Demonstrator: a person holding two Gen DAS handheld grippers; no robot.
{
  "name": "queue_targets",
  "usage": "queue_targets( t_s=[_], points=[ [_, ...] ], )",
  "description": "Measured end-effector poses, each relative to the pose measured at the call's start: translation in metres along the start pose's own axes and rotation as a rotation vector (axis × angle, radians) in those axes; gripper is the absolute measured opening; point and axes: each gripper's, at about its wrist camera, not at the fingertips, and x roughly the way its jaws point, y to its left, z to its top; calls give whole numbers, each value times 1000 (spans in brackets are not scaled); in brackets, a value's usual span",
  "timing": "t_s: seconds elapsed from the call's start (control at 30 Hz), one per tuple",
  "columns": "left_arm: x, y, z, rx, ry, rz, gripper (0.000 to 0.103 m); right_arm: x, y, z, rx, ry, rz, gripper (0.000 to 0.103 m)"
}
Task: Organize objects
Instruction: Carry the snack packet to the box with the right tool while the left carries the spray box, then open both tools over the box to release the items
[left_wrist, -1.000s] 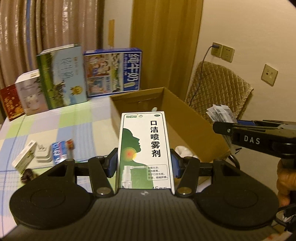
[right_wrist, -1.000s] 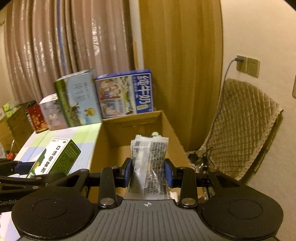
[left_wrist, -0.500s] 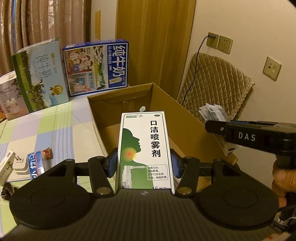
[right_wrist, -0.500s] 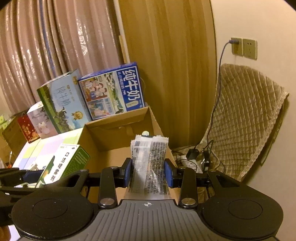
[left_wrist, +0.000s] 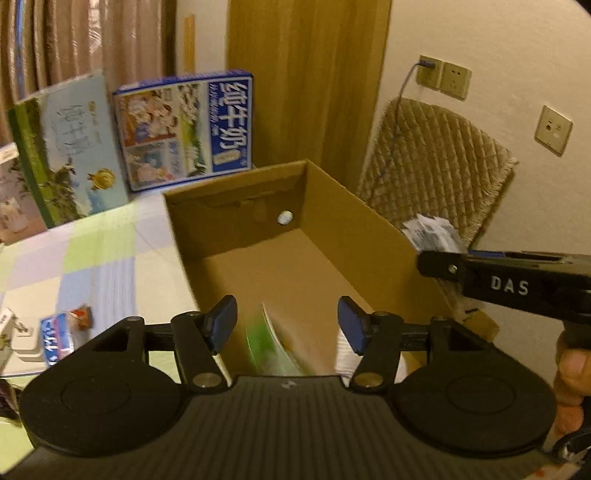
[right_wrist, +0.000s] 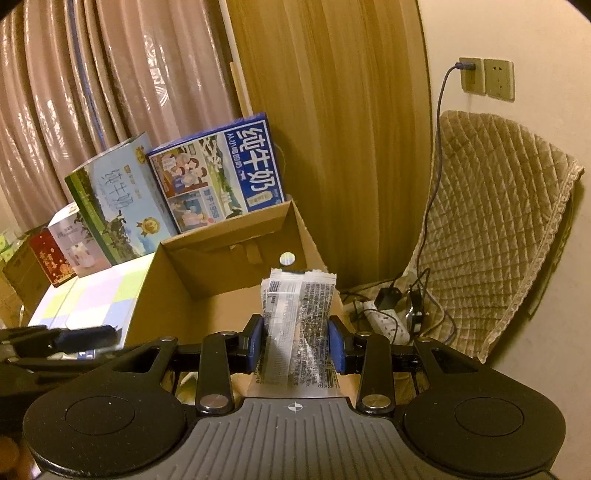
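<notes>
My left gripper (left_wrist: 288, 319) is open above the near end of an open cardboard box (left_wrist: 369, 236). The green and white spray box (left_wrist: 273, 343) is a blur just below the jaws, free of them and inside the cardboard box. My right gripper (right_wrist: 297, 341) is shut on a clear printed plastic packet (right_wrist: 299, 314) and holds it over the right side of the cardboard box (right_wrist: 177, 291). The right gripper also shows in the left wrist view (left_wrist: 436, 258), at the cardboard box's right wall, with the packet (left_wrist: 432, 232) sticking out of it.
Two milk cartons, a blue one (left_wrist: 184, 125) and a green one (left_wrist: 70, 147), stand at the back of the checked table (left_wrist: 92, 266). Small packets (left_wrist: 62, 332) lie at its left. A quilted chair (right_wrist: 491, 221), wall sockets and a power strip (right_wrist: 388, 317) are to the right.
My left gripper has opened and let go of the spray box, which drops into the cardboard box. Both grippers have moved closer over the box. The right one still holds the packet.
</notes>
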Motion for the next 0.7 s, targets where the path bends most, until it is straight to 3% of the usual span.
queue_targets(
  t_s=[0.2,0.3,0.7],
  points=[
    [-20,20,-6,-52,-18,26,58,1,6,0,17,-7,47,35],
    [-30,30,-12,-76,-20,41,58,-1,9,3,39,-23,85,58],
    [-77,59,-32,-125,-34,122,65,-31,33,-3,21,-33,96,63]
  ],
)
